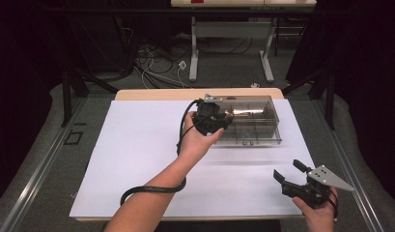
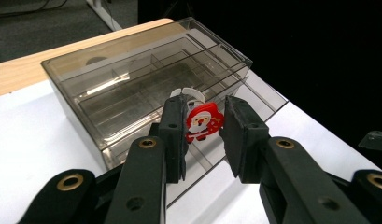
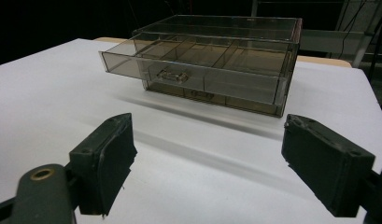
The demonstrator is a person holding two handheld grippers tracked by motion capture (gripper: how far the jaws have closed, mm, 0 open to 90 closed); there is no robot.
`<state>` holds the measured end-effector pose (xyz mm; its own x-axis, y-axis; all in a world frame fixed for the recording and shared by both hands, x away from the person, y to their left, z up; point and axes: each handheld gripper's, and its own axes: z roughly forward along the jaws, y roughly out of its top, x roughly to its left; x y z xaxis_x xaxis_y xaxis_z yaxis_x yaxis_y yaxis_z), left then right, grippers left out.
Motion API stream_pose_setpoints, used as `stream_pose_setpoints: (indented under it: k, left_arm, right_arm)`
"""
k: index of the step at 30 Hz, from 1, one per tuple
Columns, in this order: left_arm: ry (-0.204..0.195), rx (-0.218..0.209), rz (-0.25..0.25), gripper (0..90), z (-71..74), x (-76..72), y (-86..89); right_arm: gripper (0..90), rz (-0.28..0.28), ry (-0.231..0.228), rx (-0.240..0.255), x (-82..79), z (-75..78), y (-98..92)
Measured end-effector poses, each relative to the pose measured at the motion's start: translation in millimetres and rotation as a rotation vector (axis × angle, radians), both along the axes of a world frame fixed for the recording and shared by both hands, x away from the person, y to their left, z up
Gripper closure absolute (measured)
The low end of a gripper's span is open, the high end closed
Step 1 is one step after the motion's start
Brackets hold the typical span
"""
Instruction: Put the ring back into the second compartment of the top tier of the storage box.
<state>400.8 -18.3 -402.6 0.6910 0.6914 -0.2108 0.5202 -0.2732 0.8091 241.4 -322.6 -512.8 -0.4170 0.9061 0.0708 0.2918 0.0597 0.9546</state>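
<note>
Grey floor, cables, white desk

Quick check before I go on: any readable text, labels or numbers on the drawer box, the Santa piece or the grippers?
None readable.
Santa figure between the left gripper jaws: a picture only, no lettering.
Clear drawer box: no label visible.
Right gripper: no markings visible.

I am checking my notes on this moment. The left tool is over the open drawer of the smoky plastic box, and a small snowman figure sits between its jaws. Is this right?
Not quite: the figure is a red-and-white Santa, not a snowman, as the left gripper view shows. The rest stands: the left tool is over the open drawer of the smoky plastic box.
</note>
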Motion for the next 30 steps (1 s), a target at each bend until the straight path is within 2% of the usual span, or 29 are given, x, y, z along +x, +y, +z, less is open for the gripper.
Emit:
stream_pose_setpoints:
  k: [14,22,30]
  left_arm:
    - [0.008,-0.005,0.012,69.8,-12.5,7.6,-21.8]
    - [0.015,0.018,-0.004,69.8,-20.5,7.3,-39.3]
    - [0.022,0.031,0.003,69.8,-28.4,6.0,-53.0]
  right_arm:
    - [16.4,0.001,-0.006,0.006,-0.2,0.4,-0.7]
    - [16.4,0.006,-0.007,0.005,-0.5,0.9,-0.6]
    - [16.4,0.004,-0.011,0.001,-0.4,0.9,-0.4]
